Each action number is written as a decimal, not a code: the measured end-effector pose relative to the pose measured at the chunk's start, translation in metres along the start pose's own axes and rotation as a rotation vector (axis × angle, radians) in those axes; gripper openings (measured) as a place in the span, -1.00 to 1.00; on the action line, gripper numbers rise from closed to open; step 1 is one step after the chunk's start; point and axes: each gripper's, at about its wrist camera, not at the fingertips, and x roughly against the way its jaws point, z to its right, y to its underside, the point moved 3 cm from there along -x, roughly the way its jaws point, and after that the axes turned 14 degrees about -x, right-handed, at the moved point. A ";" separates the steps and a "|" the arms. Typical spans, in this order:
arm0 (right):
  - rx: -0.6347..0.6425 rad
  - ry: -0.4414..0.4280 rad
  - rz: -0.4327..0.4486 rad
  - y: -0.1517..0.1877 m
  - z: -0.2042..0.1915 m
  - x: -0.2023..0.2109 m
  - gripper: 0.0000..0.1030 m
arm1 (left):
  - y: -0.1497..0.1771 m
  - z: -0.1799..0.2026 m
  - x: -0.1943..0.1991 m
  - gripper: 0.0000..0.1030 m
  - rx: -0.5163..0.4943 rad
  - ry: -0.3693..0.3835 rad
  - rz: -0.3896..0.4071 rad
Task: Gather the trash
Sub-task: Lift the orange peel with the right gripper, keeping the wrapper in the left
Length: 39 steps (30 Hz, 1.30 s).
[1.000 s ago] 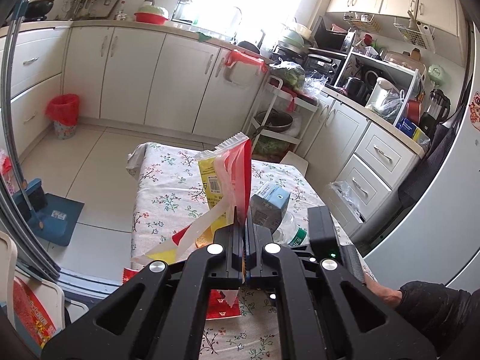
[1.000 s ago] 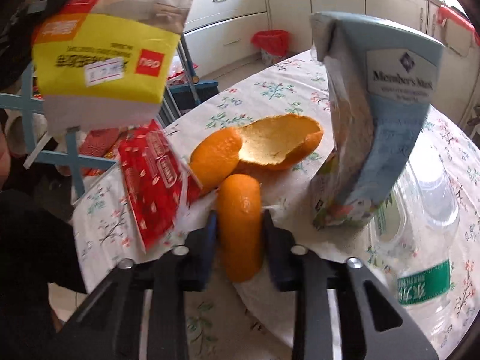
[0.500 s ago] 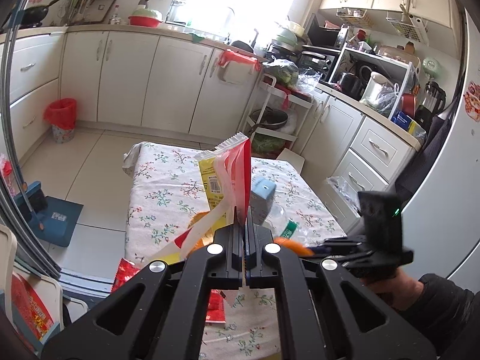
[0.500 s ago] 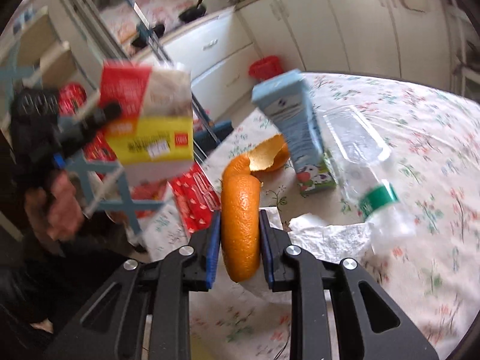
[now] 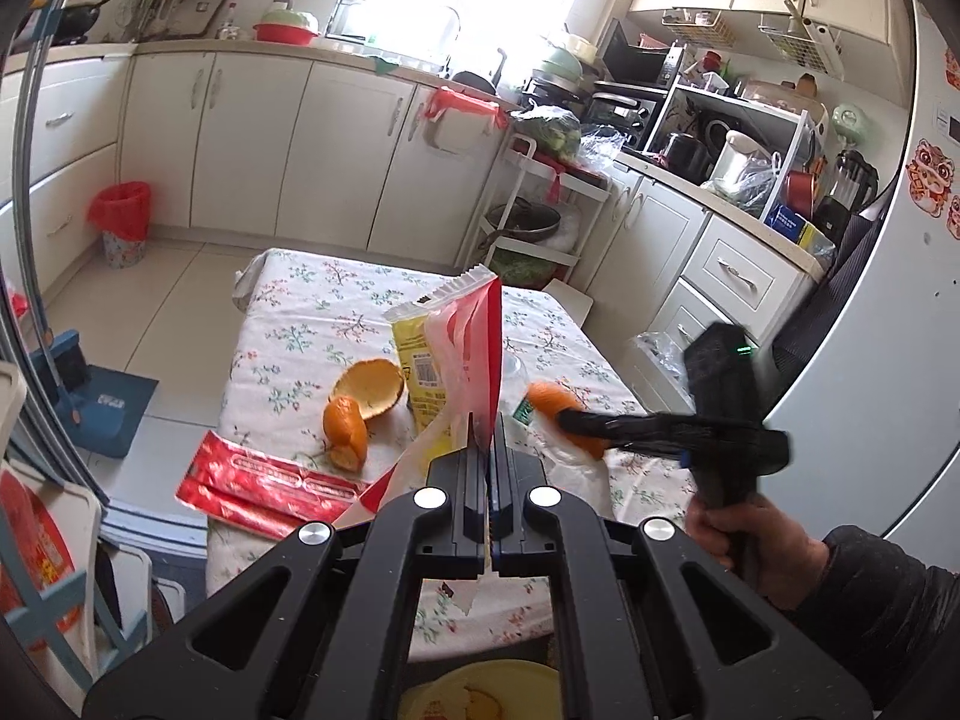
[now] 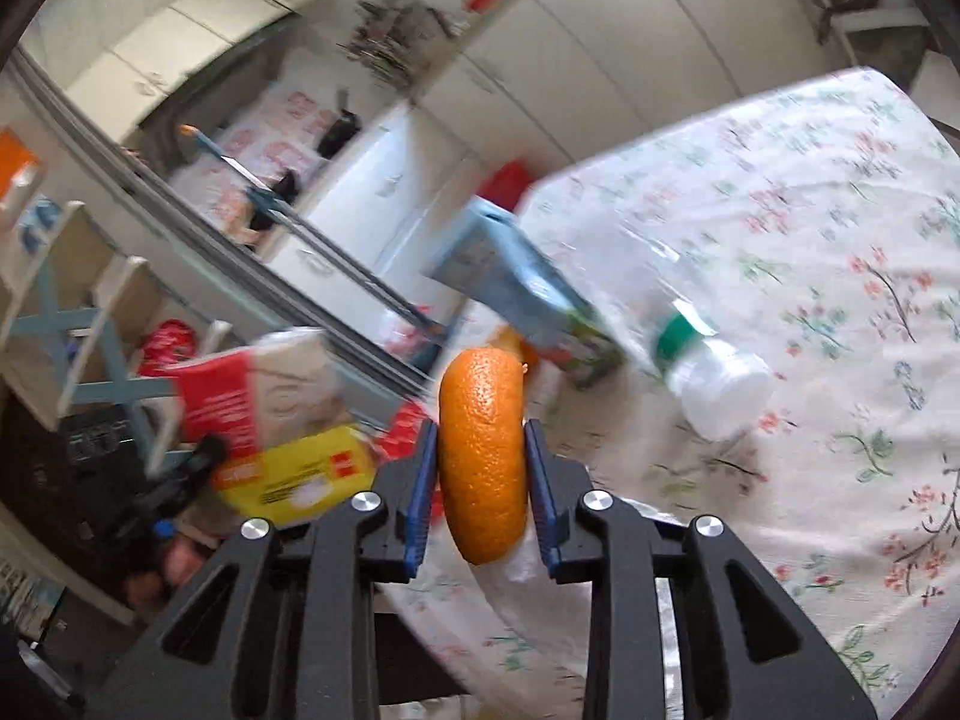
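Note:
My left gripper (image 5: pixel 489 438) is shut on a red, yellow and white snack wrapper (image 5: pixel 474 348) that stands up from its tips, above the near edge of the floral table (image 5: pixel 300 312). To its right, a hand holds my right gripper (image 5: pixel 564 420), which points left with a piece of orange peel (image 5: pixel 549 399) in it. In the right wrist view the orange peel (image 6: pixel 483 456) sits upright between the blue pads of the right gripper (image 6: pixel 482 438). The pads touch it on both sides while the jaws are opening. That view is tilted and blurred.
Two more orange peel pieces (image 5: pixel 366 384) and a red packet (image 5: pixel 264 483) lie on the table's near left. A blue milk carton (image 6: pixel 522 288) and a clear plastic bottle (image 6: pixel 690 336) stand behind. A yellow container (image 5: pixel 480 690) lies below me; a red-lined bin (image 5: pixel 123 222) stands by the cabinets.
The right gripper lifted the orange peel off the table, rolled, and swung away toward the near right. The left gripper drew back from the table with the wrapper.

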 end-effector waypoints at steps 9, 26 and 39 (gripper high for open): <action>0.230 0.227 -0.047 0.021 -0.019 -0.040 0.19 | 0.006 0.000 -0.002 -0.98 0.016 -0.005 -0.009; 0.377 0.187 0.032 0.022 -0.049 -0.044 -0.43 | -0.001 -0.006 0.005 -0.98 0.018 -0.006 0.026; 0.111 -0.065 0.111 -0.003 -0.032 0.007 0.01 | 0.010 0.002 0.027 -0.98 0.035 -0.018 0.053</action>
